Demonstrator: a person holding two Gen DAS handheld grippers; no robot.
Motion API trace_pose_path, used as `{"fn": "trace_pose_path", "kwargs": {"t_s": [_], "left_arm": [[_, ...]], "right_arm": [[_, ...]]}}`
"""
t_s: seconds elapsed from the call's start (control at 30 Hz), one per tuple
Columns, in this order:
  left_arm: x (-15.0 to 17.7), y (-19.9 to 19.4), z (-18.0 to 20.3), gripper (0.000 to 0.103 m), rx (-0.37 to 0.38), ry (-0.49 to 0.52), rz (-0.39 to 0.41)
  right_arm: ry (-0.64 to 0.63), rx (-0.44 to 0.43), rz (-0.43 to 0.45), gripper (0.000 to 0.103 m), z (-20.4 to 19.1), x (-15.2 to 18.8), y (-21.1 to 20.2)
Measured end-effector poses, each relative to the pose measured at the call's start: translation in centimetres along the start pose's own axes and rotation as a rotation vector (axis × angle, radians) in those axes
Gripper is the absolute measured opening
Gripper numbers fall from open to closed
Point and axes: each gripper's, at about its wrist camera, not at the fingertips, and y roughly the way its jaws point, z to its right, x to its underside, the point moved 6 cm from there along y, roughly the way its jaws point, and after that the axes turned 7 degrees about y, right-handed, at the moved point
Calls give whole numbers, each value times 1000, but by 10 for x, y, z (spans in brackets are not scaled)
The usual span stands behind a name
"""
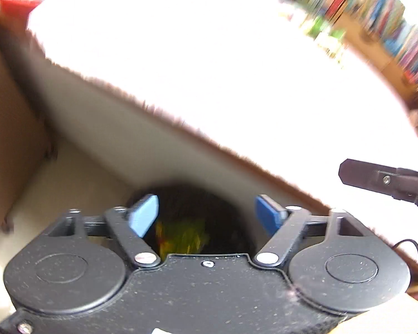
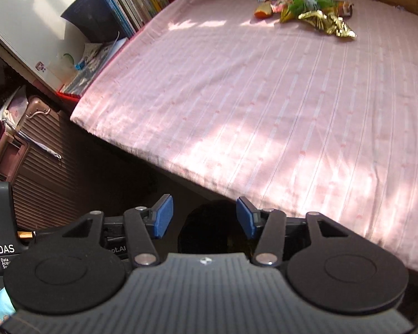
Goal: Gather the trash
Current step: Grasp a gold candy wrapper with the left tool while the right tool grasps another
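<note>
Some trash already seems collected: below the left claw (image 1: 206, 217), whose blue pads stand spread and empty, a dark bin or bag opening (image 1: 197, 222) shows yellow-green wrappers (image 1: 181, 239) inside, though blur hides detail. Much remains: a pile of snack wrappers (image 2: 312, 14) lies at the far side of the pink-sheeted bed (image 2: 264, 111), well apart from the right claw (image 2: 204, 217), also spread and holding nothing, near the bed's front edge.
</note>
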Motion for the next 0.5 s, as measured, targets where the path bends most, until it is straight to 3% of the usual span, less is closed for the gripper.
{"fn": "trace_pose_path", "kwargs": {"t_s": [0.13, 0.3, 0.5], "left_arm": [[-57, -14, 22, 94, 20, 47, 116], [-136, -6, 66, 96, 86, 3, 147], [-212, 49, 132, 89, 138, -28, 122]], "right_arm": [[-25, 41, 159, 82, 12, -58, -38], [-60, 175, 294, 87, 55, -134, -51], [-86, 282, 304, 83, 119, -192, -38]]}}
